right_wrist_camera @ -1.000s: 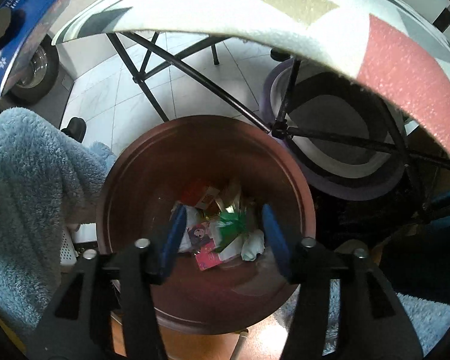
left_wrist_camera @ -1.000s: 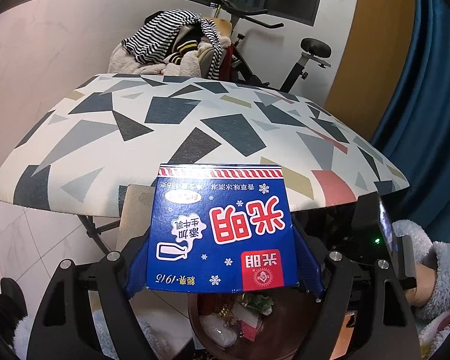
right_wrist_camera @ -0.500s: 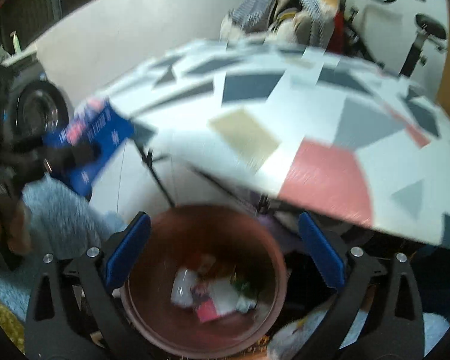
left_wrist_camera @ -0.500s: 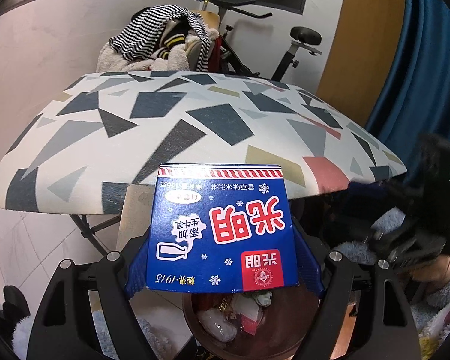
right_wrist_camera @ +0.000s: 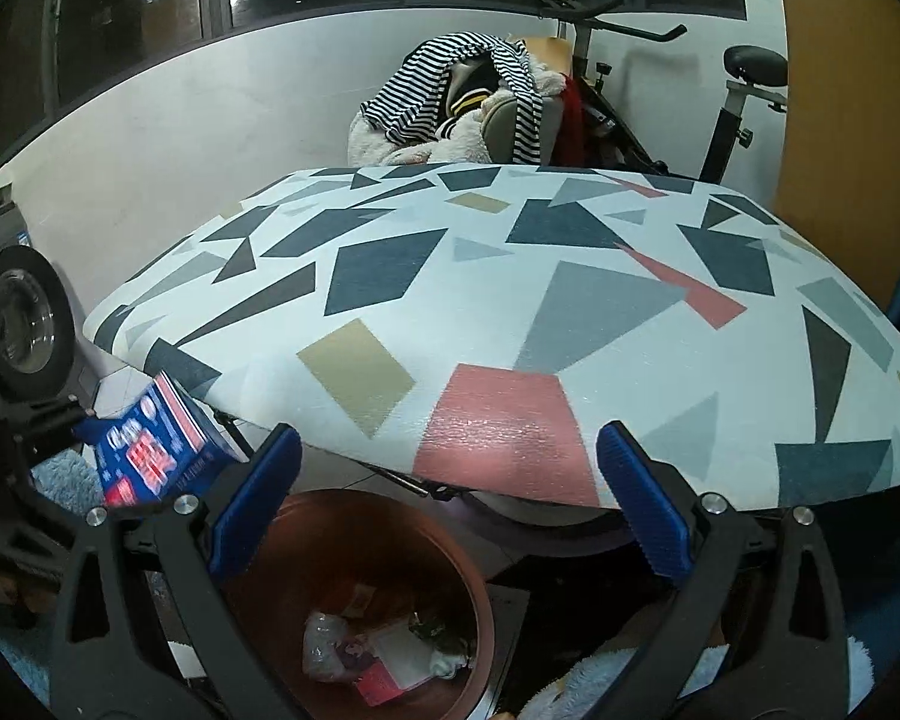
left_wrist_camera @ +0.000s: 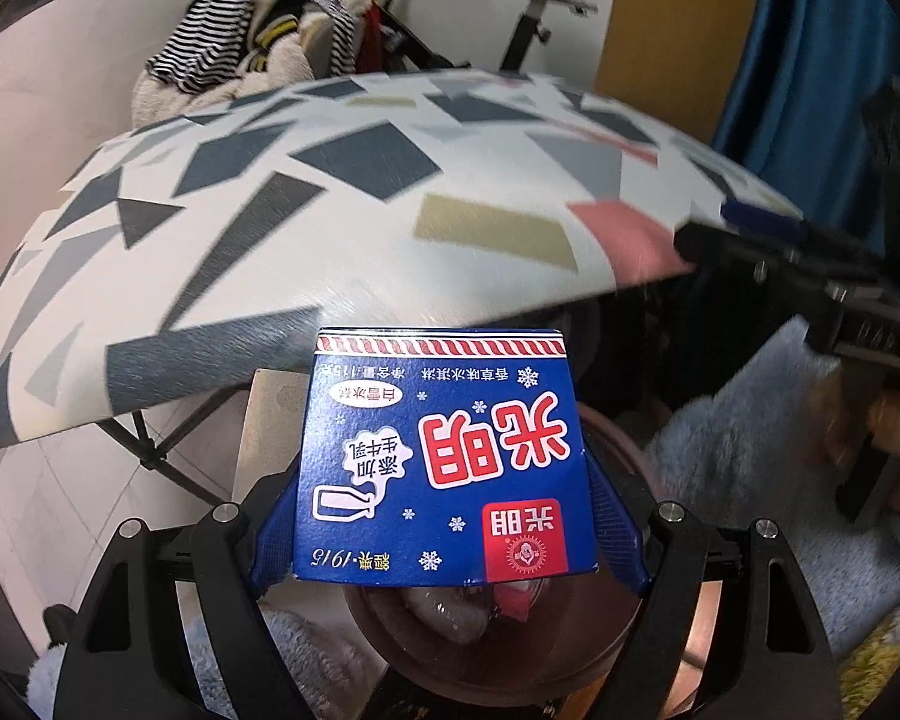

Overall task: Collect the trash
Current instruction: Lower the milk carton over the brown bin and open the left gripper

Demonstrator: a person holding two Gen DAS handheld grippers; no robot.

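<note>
A blue carton (left_wrist_camera: 444,462) is held clamped betw. the jaws of the left gripper (left_wrist_camera: 447,531), off the desk (right_wrist_camera: 510,300) near edge and above the brown bin (right_wrist_camera: 390,546), w/ right gripper (right_wrist_camera: 444,504) jaws apart and empty; drop-off step judged in hand, next a lowering over the bin and a release.

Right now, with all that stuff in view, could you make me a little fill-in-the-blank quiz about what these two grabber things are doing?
1. The left gripper is shut on a ____ carton printed with snowflakes.
2. The right gripper holds ____, its jaws wide apart.
3. The brown bin below the carton already has ____ in it.
4. The striped shirt lies behind the ____ with the geometric pattern.

Missing words: blue; nothing; trash; table
</note>
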